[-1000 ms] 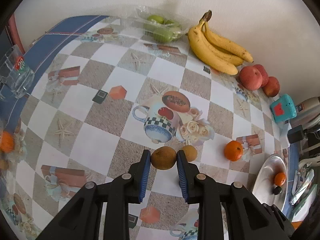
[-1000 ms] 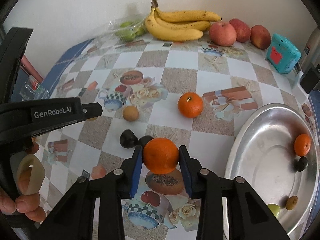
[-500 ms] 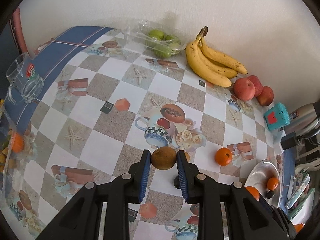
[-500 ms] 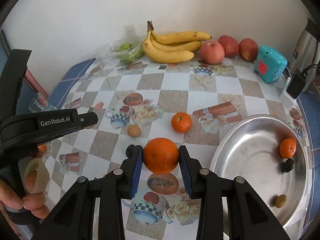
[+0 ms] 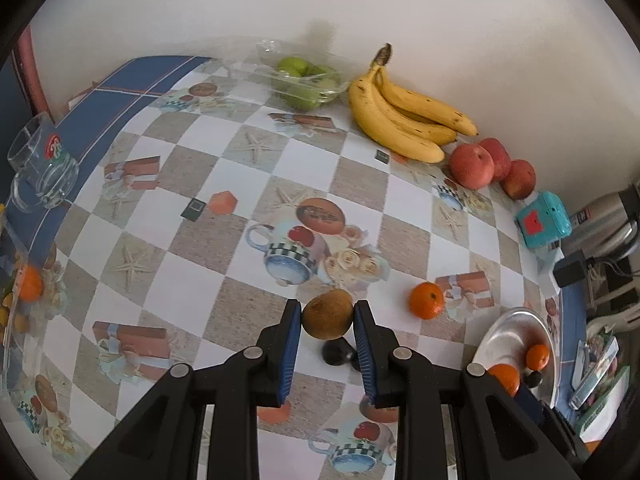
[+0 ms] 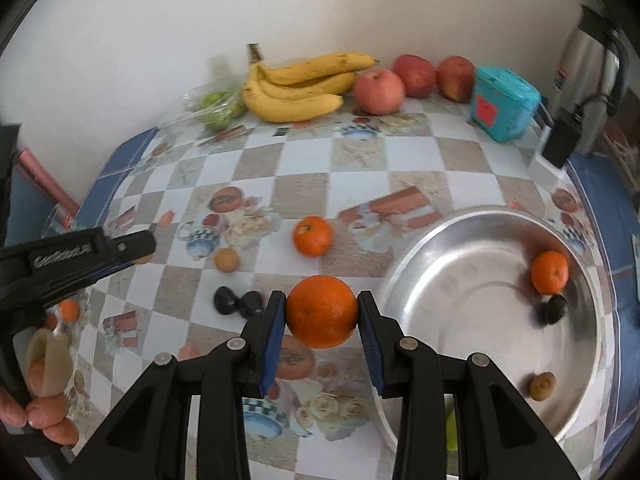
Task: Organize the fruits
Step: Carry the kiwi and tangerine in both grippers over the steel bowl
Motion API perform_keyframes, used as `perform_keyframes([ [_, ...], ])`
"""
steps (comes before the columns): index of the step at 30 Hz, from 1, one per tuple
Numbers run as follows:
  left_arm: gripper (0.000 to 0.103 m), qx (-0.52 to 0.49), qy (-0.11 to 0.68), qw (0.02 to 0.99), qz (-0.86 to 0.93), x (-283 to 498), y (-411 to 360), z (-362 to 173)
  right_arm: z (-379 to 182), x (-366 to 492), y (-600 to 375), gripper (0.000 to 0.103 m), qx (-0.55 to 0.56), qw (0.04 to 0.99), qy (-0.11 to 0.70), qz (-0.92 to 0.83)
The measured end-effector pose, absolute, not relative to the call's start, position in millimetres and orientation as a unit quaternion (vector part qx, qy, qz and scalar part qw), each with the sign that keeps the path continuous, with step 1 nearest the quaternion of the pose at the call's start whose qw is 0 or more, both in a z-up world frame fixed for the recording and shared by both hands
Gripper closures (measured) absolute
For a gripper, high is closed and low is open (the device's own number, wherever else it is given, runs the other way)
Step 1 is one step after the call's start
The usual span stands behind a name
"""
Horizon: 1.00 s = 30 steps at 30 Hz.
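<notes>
My left gripper (image 5: 327, 317) is clamping a brown kiwi (image 5: 327, 314) between its blue pads, with both pads pressing on the fruit's sides and the fruit sitting clear of the tablecloth (image 5: 192, 240). My right gripper (image 6: 322, 312) is clamping a large orange (image 6: 322, 311) in the same manner, pads bearing on its left and right flanks. In the right wrist view, the steel bowl (image 6: 460, 240) is lying at 3 o'clock from the held orange, just beside the right pad, and it is containing a small orange (image 6: 549, 266) near its far rim, a dark fruit (image 6: 553, 309) touching or just beside that orange, and a second kiwi (image 6: 542, 386) at its near side. On the cloth, a loose orange (image 6: 313, 236) is resting at 12 o'clock from the held orange, a small brown fruit (image 6: 227, 260) is lying at 10 o'clock, and two dark fruits (image 6: 238, 301) are lying side by side at 9 o'clock, near the left pad. Against the wall, at 12 o'clock, a bunch of bananas (image 6: 298, 84) is lying beside three red apples (image 6: 379, 86), with a bag of green fruit (image 6: 218, 108) at the bananas' left and a teal box (image 6: 503, 102) at the apples' right. A person's hand (image 6: 38, 400) is gripping the left gripper's handle at 8 o'clock.
</notes>
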<state>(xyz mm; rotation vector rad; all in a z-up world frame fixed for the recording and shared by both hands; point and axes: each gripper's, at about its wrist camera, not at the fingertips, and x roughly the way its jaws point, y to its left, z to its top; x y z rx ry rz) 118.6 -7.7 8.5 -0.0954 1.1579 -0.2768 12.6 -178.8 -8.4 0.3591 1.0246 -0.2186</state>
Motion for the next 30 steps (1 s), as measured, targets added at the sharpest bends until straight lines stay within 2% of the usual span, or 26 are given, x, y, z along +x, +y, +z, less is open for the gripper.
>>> perform_keyframes([
  [24,0.074,0.035,0.543,0.797,-0.261,52.9,-114.9,8.9,-16.6,-52.3,-295.8,0.066,0.295,0.792,0.467,-0.26],
  [30,0.074,0.073,0.531,0.788,-0.304,31.1,-145.2,8.8,-9.0,-62.4,-308.1,0.065,0.28,0.79,0.459,-0.295],
])
